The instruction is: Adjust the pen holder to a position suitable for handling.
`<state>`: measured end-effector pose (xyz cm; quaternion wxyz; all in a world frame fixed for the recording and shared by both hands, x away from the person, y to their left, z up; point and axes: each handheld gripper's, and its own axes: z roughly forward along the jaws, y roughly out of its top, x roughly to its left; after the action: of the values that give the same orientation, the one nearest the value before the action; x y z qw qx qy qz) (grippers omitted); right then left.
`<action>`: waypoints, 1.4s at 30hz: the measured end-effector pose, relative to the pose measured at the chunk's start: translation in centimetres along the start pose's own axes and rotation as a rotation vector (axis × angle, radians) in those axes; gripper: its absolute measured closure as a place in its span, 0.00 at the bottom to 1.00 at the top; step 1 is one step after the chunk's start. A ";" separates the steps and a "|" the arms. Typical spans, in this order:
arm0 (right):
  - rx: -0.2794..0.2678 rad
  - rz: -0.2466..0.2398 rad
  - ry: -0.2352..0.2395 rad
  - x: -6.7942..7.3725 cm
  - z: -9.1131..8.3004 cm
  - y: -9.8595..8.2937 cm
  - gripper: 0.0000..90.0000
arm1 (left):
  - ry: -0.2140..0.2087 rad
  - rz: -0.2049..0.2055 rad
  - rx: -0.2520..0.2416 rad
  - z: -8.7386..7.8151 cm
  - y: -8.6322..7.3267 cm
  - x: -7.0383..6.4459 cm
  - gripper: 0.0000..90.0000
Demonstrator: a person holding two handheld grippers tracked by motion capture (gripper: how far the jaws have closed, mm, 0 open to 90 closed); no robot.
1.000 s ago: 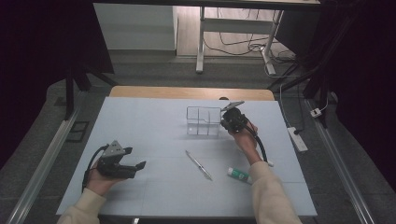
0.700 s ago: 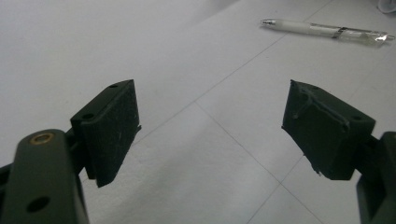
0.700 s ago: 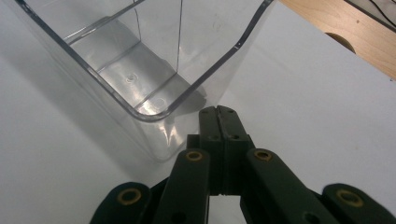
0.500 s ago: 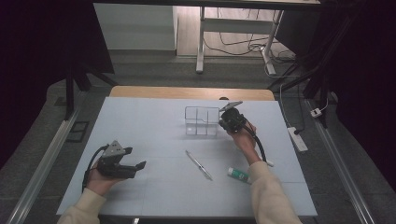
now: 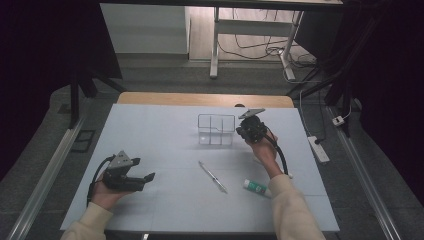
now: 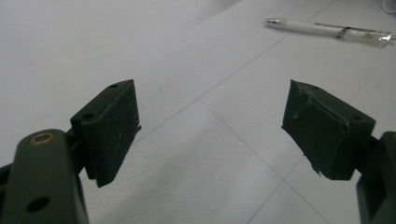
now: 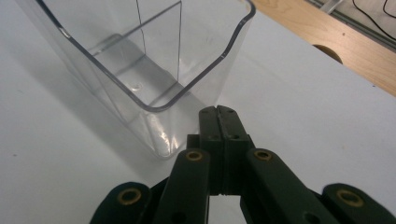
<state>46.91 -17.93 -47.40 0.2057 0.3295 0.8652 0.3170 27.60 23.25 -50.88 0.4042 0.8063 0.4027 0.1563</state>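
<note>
A clear divided box (image 5: 216,129) stands on the white mat toward the back. My right gripper (image 5: 245,132) hovers at its right end, shut with nothing between the jaws. In the right gripper view the closed tips (image 7: 218,110) sit right at the clear box's (image 7: 154,60) rounded corner; contact cannot be told. My left gripper (image 5: 148,178) rests low at the front left, open and empty. Its pads (image 6: 114,126) stand wide apart over bare mat. A white pen (image 5: 212,176) lies mid-table, and the pen (image 6: 327,30) appears far ahead in the left gripper view.
A white tube with a green label (image 5: 257,187) lies by the person's right forearm. The wooden table edge (image 5: 205,99) runs behind the mat, with a round hole (image 7: 327,51) in it. A power strip (image 5: 318,148) lies on the floor at right.
The right gripper has shifted slightly left, closer to the box's end. The left gripper has stayed put.
</note>
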 end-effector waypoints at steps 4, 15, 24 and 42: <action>-0.019 0.021 0.021 0.0 -0.8 -0.5 0.99 | 0.000 0.003 0.001 0.1 0.1 0.0 0.21; -0.101 0.053 0.055 0.9 -3.9 -1.3 0.61 | -0.007 0.002 0.007 0.5 0.1 0.2 0.21; -0.112 0.056 0.095 2.0 -5.7 -2.4 0.47 | -0.004 0.004 0.009 0.4 0.1 0.2 0.21; -0.122 0.003 0.184 4.0 -7.3 -3.1 0.41 | 0.004 0.016 0.006 0.2 0.0 0.1 0.21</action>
<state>38.60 -19.93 -44.86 0.1449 0.2871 0.8590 0.3984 27.78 23.17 -50.99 0.3996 0.8103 0.3977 0.1598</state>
